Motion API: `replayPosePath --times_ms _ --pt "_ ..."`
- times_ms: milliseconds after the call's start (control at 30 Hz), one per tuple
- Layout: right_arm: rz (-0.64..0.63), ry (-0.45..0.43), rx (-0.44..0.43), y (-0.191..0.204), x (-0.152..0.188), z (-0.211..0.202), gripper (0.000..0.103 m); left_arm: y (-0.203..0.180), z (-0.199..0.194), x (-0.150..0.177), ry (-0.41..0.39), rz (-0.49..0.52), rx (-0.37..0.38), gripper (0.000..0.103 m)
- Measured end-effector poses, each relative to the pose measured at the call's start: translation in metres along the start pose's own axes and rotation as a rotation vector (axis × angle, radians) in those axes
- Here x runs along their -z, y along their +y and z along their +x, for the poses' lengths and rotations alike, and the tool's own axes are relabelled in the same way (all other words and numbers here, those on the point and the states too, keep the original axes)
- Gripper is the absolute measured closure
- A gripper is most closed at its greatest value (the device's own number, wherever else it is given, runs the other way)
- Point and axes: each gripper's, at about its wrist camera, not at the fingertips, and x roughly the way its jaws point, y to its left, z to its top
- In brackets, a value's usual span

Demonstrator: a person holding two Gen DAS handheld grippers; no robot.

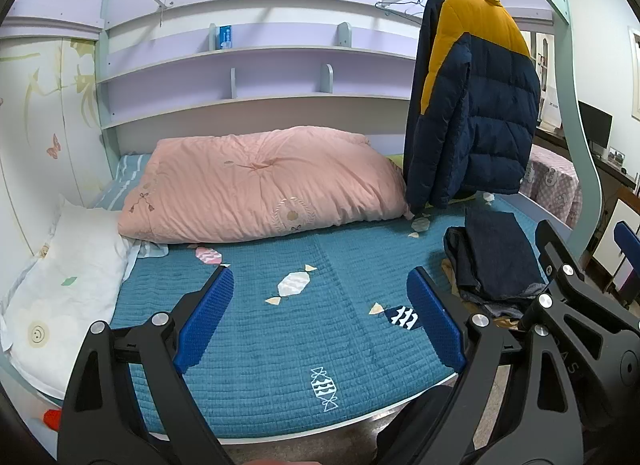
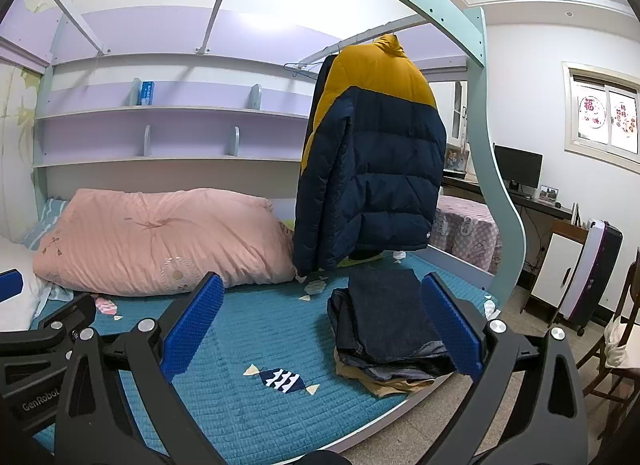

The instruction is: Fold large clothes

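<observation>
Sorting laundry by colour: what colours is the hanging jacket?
The jacket is mustard yellow on top, navy below; clearest in the right wrist view.

Folded clothes (image 2: 384, 329) lie right on the bed (image 2: 256, 393), jacket (image 2: 372, 169) hanging behind, quilt (image 2: 160, 241) apparently left.

Bright even indoor light, soft shadows; sharp focus, strong fisheye curving, dark vignetted corners
</observation>
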Motion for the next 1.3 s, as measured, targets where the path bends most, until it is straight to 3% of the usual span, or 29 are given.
replayPosePath --times_ms 1300 --pt "-0.011 0.021 -0.016 -0.006 0.005 0.008 0.008 0.013 0.002 0.011 0.018 0.024 0.021 0.014"
